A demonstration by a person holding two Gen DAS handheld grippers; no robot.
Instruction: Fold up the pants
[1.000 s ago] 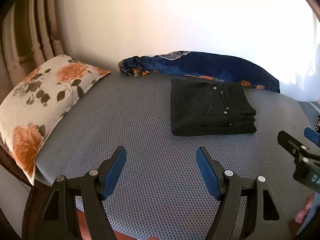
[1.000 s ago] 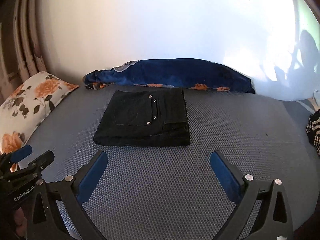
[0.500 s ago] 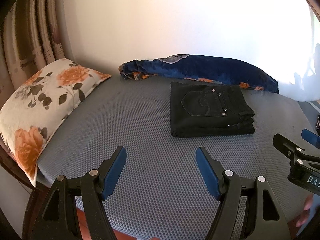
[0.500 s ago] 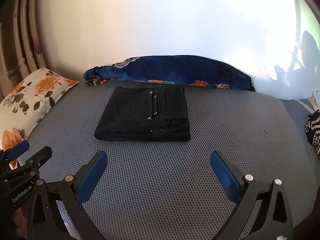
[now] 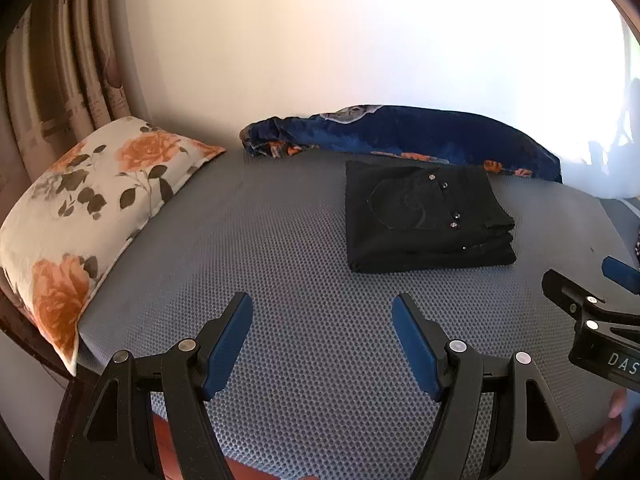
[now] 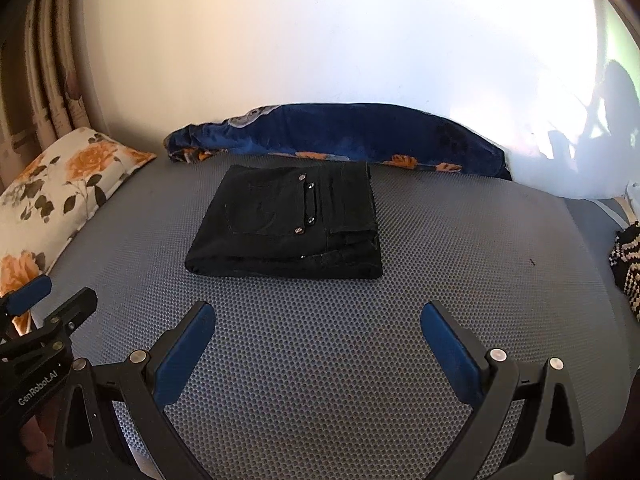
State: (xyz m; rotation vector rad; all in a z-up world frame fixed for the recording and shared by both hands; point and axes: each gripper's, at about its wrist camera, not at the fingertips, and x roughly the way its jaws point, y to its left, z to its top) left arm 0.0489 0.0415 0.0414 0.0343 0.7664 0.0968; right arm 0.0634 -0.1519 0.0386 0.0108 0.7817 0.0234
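Observation:
Black pants [image 5: 424,216] [image 6: 292,224] lie folded into a compact rectangle on the grey mesh mattress [image 5: 260,240] [image 6: 460,248], back pocket and rivets facing up. My left gripper [image 5: 322,308] hovers over the mattress near its front edge, jaws open and empty, short of the pants and to their left. My right gripper [image 6: 318,316] is also open and empty, directly in front of the pants with bare mattress between. Each gripper shows in the other's view at the side: the right one [image 5: 592,292], the left one [image 6: 52,296].
A floral pillow [image 5: 88,208] [image 6: 60,184] rests at the mattress's left end. A rolled blue floral blanket [image 5: 400,136] [image 6: 340,136] lies along the white wall behind the pants. A black-and-white knitted item [image 6: 626,264] sits at the right edge. Curtains [image 5: 52,88] hang at far left.
Both views have tilted slightly, so the pants sit a little lower in the frames. The pants and both open grippers are otherwise unchanged.

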